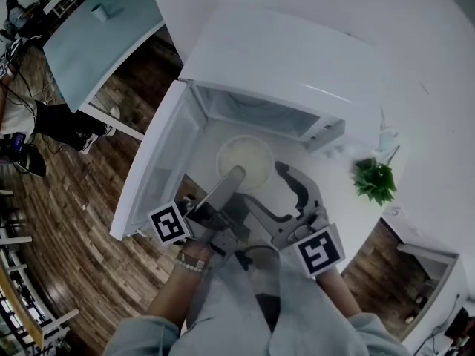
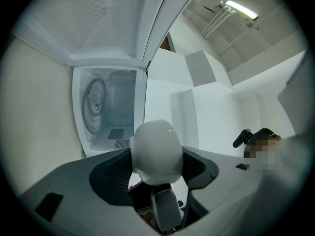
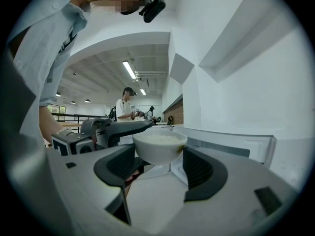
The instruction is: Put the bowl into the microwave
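A white bowl [image 1: 245, 158] with pale contents hangs just in front of the open white microwave [image 1: 297, 58], whose door [image 1: 159, 165] swings out to the left. My left gripper [image 1: 231, 178] reaches in from below and is shut on the bowl's near rim. In the left gripper view the bowl [image 2: 156, 149] fills the middle, with the microwave cavity [image 2: 110, 107] and its glass turntable [image 2: 94, 102] behind it. My right gripper [image 1: 273, 191] stands open beside the bowl's right side. In the right gripper view the bowl [image 3: 160, 144] sits between the spread jaws without touching them.
A small green plant [image 1: 375, 178] stands on the white counter [image 1: 349, 221] right of the microwave. A light blue table [image 1: 96, 39] with a cup [image 1: 99, 10] is at the far left over wooden floor. People [image 3: 125, 104] stand in the background.
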